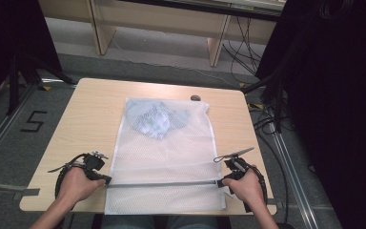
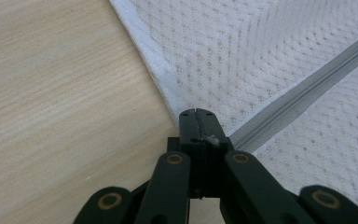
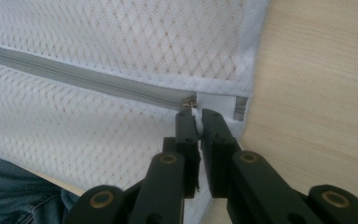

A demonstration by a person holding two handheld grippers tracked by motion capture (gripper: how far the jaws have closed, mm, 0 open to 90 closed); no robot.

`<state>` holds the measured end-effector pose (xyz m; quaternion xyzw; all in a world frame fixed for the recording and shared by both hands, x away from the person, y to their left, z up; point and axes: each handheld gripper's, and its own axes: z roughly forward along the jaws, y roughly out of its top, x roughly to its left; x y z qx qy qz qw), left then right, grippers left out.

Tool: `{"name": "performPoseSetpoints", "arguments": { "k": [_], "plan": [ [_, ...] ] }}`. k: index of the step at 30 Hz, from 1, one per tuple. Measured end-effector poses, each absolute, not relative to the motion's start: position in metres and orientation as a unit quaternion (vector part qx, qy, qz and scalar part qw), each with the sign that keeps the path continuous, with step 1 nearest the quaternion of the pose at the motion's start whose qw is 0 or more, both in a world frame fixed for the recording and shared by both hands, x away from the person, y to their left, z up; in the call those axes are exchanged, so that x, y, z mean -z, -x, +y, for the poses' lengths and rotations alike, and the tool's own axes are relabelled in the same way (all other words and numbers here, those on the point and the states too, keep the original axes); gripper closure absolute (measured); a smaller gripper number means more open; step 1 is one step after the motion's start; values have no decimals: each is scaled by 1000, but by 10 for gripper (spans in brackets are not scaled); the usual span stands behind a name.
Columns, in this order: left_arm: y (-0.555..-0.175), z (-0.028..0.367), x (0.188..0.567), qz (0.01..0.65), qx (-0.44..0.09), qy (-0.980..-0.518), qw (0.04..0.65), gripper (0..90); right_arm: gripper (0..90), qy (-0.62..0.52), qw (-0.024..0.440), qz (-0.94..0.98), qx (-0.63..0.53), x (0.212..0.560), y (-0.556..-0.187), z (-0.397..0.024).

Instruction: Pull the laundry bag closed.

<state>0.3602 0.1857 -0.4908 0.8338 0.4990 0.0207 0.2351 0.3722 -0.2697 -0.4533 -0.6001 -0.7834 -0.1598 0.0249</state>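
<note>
Even, soft overhead light falls on the bench (image 1: 86, 119), with only faint shadows. Either side of the bench, the room sinks into near black. Both gripper views look sharp on the mesh bag (image 2: 270, 51), softer at the near edge.

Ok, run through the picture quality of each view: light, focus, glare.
High view: even overhead light on the pale wooden table, dark unlit curtains at both sides, soft detail, no glare. Left gripper view: white mesh laundry bag and its grey zipper sharp, black fingers nearest the lens slightly soft. Right gripper view: mesh crisp near the fingers, blurring toward the left edge.
</note>
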Motion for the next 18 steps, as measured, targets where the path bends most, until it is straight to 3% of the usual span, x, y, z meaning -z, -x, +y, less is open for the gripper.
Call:
{"name": "performPoseSetpoints", "arguments": {
  "k": [12, 18],
  "plan": [
    [-359, 186, 492, 504, -23, -828, 244, 882, 794, 605, -18, -779, 166, 452, -373, -276],
    [-358, 185, 489, 507, -27, -825, 246, 804, 737, 604, -29, -776, 178, 451, -373, -278]
  ]
}}
